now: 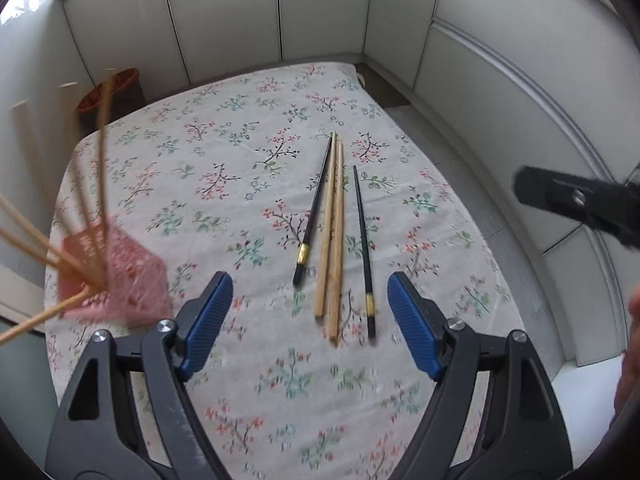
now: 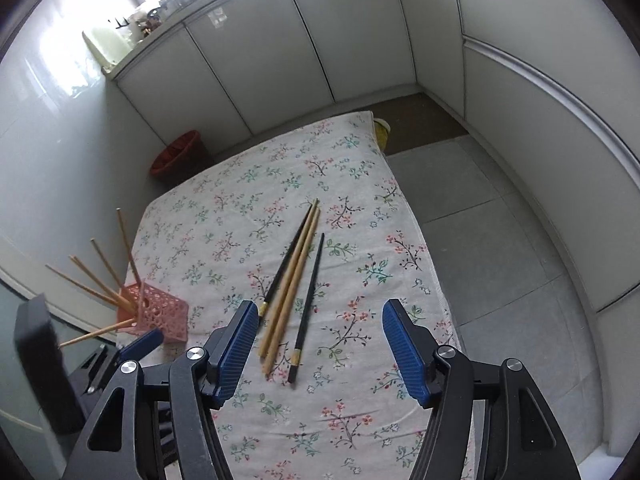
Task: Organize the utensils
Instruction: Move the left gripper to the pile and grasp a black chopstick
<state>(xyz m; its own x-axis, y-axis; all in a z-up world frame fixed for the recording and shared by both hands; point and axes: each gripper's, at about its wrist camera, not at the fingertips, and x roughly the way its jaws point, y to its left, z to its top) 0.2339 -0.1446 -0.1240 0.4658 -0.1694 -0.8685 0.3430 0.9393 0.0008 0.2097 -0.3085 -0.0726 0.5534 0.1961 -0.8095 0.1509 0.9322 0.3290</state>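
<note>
Two black chopsticks with gold bands and two light wooden chopsticks lie side by side on the floral tablecloth. They also show in the right wrist view: black chopsticks and wooden chopsticks. A pink lattice holder at the table's left edge holds several wooden chopsticks; the holder shows there too. My left gripper is open and empty, just before the near ends of the loose chopsticks. My right gripper is open and empty above their near ends.
White cabinets line the back and right. A red basket stands on the floor behind the table. A yellow-green object sits at the table's far right corner. Grey floor tiles lie to the right.
</note>
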